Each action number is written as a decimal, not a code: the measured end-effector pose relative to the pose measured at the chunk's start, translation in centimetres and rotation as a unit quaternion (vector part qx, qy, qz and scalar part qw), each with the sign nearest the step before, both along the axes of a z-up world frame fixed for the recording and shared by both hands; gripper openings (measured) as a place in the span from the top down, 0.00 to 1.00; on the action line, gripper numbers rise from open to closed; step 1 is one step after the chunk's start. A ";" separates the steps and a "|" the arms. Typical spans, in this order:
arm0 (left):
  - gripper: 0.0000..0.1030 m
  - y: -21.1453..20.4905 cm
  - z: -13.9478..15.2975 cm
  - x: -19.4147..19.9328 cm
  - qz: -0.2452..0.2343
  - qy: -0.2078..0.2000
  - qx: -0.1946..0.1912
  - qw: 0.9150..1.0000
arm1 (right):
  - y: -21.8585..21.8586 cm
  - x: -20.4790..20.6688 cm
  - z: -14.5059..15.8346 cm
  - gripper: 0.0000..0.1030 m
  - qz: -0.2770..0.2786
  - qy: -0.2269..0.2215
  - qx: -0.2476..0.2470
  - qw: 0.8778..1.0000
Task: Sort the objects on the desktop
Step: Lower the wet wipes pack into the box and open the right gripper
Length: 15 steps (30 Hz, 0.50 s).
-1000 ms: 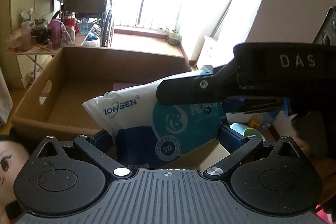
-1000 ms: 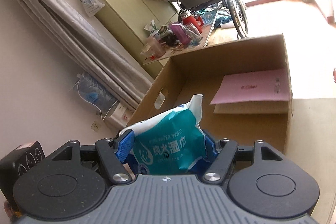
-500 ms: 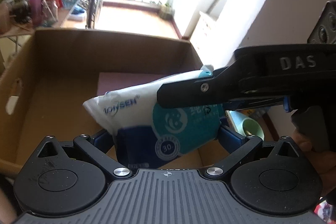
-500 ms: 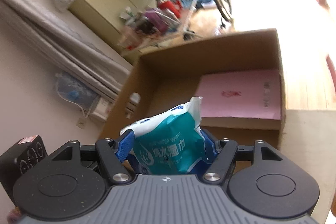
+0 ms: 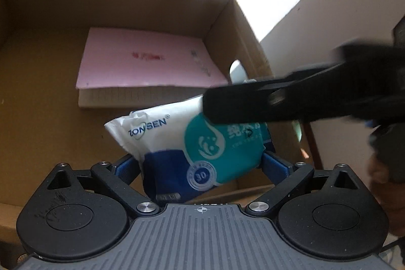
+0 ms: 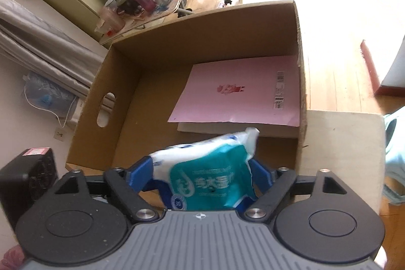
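Cardboard surrounds most of what both your cameras see: an open cardboard box [image 5: 50, 17] with a hand-hole cut in one side wall, standing against a pale tabletop [image 6: 341, 143]. On its floor, pushed into the far corner by the right-hand wall, lies a pink exercise book [image 5: 146, 62]. Its cover is slightly askew, so a strip of squared pages shows along the near edge.

The pack of wet wipes [image 5: 202, 141], white, teal and dark blue with "ZONSEN" printed on it, is inside the mouth of the box. It sits near the right-hand wall, just in front of the book's near edge and tilted with its white end up. You cannot tell from either camera whether it already touches the box floor.

Your left gripper [image 5: 200, 163] has the pack across its lower end. The jaws stand wide and have just been closing a little, and both blue fingers [image 5: 126, 166] sit against the sides of the pack, so they are clamped on it.

Your right gripper [image 6: 202, 173] reaches in from the right and crosses the left camera's picture as a blurred black bar over the pack's upper edge. Its jaws have just been opening with the pack between them. The blue pads seem to have come off the wrapper, though the bulging pack hides the contact itself, so read that grip as let go rather than firm.
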<state>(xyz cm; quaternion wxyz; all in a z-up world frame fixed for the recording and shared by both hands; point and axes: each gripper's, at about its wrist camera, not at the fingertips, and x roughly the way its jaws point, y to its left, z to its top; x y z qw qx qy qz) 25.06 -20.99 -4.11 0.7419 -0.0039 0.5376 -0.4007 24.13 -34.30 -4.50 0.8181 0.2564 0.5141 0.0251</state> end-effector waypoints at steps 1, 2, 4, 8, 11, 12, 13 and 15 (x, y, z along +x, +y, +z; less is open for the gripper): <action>0.06 -0.1 -0.2 0.2 -0.001 0.002 0.002 1.000 | -0.2 -0.2 0.2 0.10 0.002 -0.005 0.004 1.000; 0.07 -0.2 -0.3 0.3 -0.004 0.005 -0.003 1.000 | -0.3 -0.3 0.4 0.10 0.005 -0.007 0.010 1.000; 0.05 -0.3 -0.3 0.1 -0.008 0.012 -0.006 1.000 | -0.5 -0.5 0.9 0.08 0.009 -0.010 0.014 1.000; 0.05 -0.8 -0.3 -0.1 -0.019 0.007 0.003 1.000 | -1.0 -1.0 1.7 0.08 0.005 -0.023 0.010 1.000; 0.03 -1.4 -0.3 0.3 -0.021 0.006 0.009 1.000 | -1.5 -1.3 2.2 0.08 0.000 -0.033 0.016 0.999; 0.03 -1.5 -0.3 0.4 -0.022 0.006 0.010 1.000 | -1.6 -1.5 2.4 0.08 -0.002 -0.037 0.016 0.999; 0.03 -1.5 -0.3 0.4 -0.022 0.006 0.010 1.000 | -1.7 -1.6 2.6 0.08 -0.003 -0.040 0.017 0.999; 0.03 -1.7 -0.2 0.7 -0.023 0.004 0.009 1.000 | -2.0 -2.0 2.9 0.08 -0.006 -0.048 0.021 0.999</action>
